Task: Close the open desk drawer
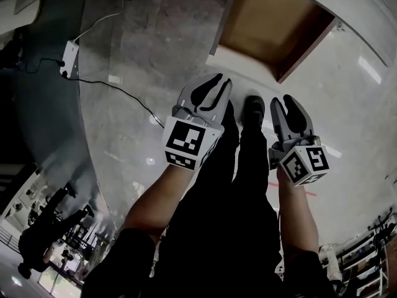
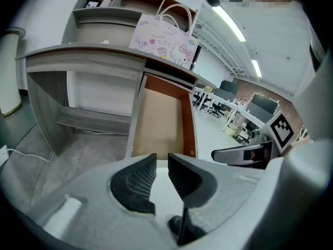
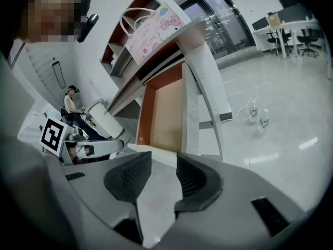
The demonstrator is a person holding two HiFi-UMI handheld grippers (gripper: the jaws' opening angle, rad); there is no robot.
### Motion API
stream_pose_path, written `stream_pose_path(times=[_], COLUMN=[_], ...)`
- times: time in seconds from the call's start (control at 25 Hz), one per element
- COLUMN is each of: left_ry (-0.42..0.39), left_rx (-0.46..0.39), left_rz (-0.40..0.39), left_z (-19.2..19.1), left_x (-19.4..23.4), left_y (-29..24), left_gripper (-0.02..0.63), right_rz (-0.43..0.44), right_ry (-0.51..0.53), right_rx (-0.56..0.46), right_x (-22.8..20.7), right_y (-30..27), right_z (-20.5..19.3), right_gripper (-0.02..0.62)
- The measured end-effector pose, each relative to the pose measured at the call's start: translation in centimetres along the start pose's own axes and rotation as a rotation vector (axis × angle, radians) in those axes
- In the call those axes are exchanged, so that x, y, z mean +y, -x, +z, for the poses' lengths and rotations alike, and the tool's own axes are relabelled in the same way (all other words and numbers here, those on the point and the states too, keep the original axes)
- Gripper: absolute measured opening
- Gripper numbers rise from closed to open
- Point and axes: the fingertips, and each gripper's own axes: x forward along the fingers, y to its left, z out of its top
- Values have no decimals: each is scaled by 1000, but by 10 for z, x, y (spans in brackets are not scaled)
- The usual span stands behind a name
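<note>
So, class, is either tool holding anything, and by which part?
Nothing is held. The left tool and right tool both have jaws apart and empty, short of the open drawer.

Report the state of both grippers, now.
Left gripper: open with a narrow gap, nothing in it.
Right gripper: open, holding nothing.

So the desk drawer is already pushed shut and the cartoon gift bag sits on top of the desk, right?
No, the drawer is not shut: it stands pulled out, its bare brown bottom showing in the left gripper view. The cartoon gift bag does sit on top of the desk.
</note>
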Motion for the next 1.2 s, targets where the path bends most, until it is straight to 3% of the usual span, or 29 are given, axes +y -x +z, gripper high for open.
stream_pose_path(times=[0.24,0.52,0.76,0.88,1.2], left_ry=[28,21,4,-3,-38], left_rx=[39,26,7,-2,12], left_rz=[-2,-42,-69,-90,-134], left_z=[-23,-26,-15,-9,-14], left_x=[17,17,10,3,-9], left_y=[-10,-18,-14,-10,-19], left_gripper=[52,52,52,52,52], right_rz=[72,65,35,18,36], right_ry=[-97,-133,-135,-129,-86], right_rx=[139,16,-20,-73,-124], right_x=[4,1,-1,-3,-2], right_y=[-32,-67,-55,-42,-36], right_z=[-49,-31,-22,-8,7], right_gripper=[156,133,120,39,34])
